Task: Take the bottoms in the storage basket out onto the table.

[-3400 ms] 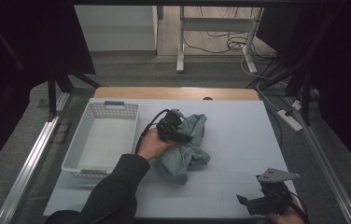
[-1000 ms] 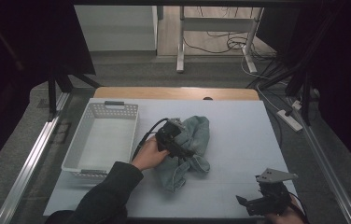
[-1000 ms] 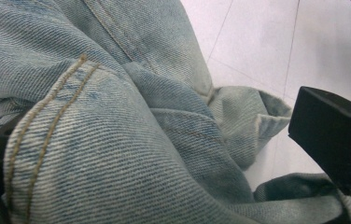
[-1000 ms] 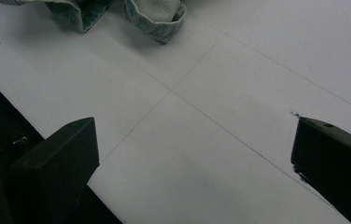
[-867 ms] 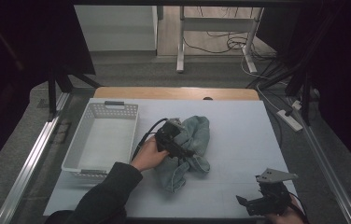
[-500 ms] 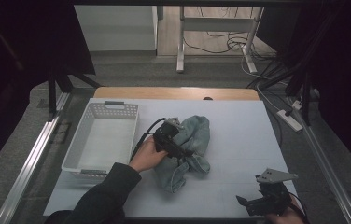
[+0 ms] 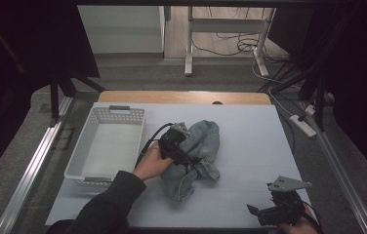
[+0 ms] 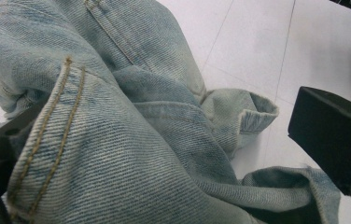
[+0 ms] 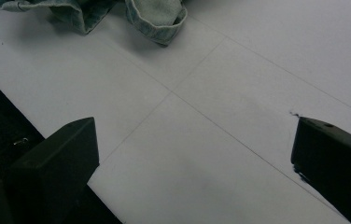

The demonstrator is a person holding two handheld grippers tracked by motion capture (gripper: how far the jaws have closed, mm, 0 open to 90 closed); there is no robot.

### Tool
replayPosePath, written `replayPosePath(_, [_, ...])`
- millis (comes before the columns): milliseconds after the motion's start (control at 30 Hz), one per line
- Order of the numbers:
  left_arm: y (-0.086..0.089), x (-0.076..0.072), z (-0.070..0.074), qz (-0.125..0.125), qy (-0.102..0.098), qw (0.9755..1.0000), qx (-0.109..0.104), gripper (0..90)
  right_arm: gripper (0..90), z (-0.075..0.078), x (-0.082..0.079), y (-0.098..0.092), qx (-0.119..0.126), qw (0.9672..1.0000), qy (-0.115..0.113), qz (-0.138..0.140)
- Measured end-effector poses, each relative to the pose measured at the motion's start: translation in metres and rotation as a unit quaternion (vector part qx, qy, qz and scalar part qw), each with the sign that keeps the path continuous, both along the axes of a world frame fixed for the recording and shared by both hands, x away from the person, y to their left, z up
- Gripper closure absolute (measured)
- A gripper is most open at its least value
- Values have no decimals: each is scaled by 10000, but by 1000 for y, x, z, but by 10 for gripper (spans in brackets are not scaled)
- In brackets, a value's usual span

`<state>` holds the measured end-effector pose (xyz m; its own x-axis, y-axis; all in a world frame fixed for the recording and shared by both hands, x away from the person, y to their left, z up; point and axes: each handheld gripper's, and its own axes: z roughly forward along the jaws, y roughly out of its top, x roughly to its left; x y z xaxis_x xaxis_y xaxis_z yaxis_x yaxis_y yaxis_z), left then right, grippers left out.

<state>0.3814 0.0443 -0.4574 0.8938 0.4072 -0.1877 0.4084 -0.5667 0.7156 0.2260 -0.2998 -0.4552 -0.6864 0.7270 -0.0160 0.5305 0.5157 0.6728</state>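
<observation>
Crumpled light-blue jeans [image 7: 207, 139] lie in the middle of the white table [image 7: 254, 131]. My left gripper [image 7: 190, 155] is pushed into their left side, held by a hand coming from the lower left. In the left gripper view a stitched fold of the jeans [image 8: 131, 60] lies between the two jaws, which stand wide apart, so the left gripper [image 8: 164, 140] is open. My right gripper [image 7: 260, 214] rests near the front right edge, well clear of the jeans. It is the right gripper [image 9: 192, 154] seen open over bare table, with a jeans hem [image 9: 159, 16] far ahead.
An empty white plastic basket [image 7: 104, 151] stands at the table's left, close to the left hand. A wooden strip [image 7: 184, 97] runs along the far edge. Beyond it are a desk frame and cables on the floor, and a power strip [image 7: 301, 124] at the right.
Since 3.4 s ago the left gripper has come a little nearer and lower along the jeans, and the cloth has shifted with it. Over the last second nothing visibly moves. The right gripper stays put.
</observation>
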Motion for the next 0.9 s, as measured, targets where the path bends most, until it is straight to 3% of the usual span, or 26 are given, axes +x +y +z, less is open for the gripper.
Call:
replayPosePath(267, [3, -3, 4, 13, -50, 10000, 33, 0, 13, 0, 0, 0, 6, 10000, -8, 2])
replayPosePath(900, [15, 2, 1, 188, 59, 9998, 41, 0, 13, 0, 0, 0, 23, 10000, -14, 3])
